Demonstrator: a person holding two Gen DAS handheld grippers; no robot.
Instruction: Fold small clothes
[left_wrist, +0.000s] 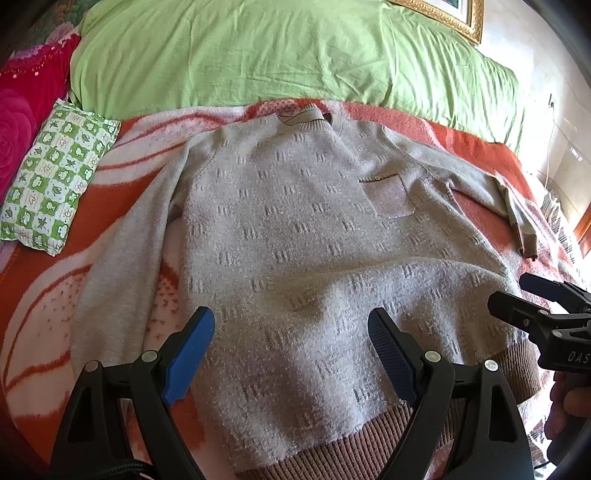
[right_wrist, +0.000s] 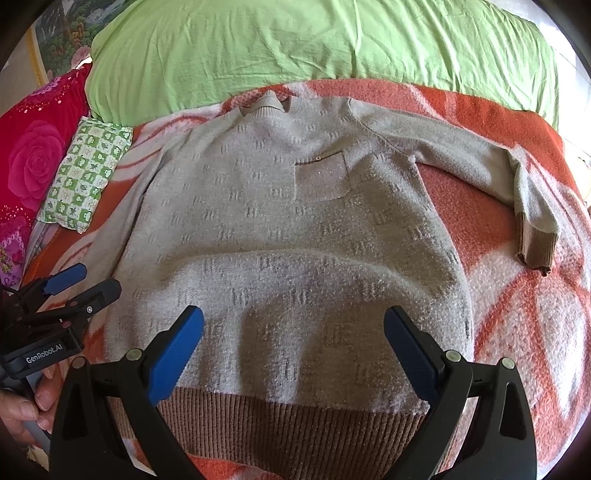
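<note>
1. My left gripper (left_wrist: 291, 354) and right gripper (right_wrist: 293, 352) both hang spread apart and grasp nothing, above the sweater's hem (right_wrist: 295, 424).
2. The grey sweater (right_wrist: 288, 236) lies face up and flat on the orange blanket (right_wrist: 517, 314), collar away from me.
3. Risk, as I judge it: fluffy knit may slip from a shallow pinch, or I may catch the blanket too.
4. Risk: the right sleeve (right_wrist: 480, 162) bends at its cuff, so a fold may bunch.
5. Count: two grippers, one sweater, one chest pocket (right_wrist: 321, 177), one checked pillow (right_wrist: 86, 173), one green quilt (right_wrist: 314, 48).
</note>
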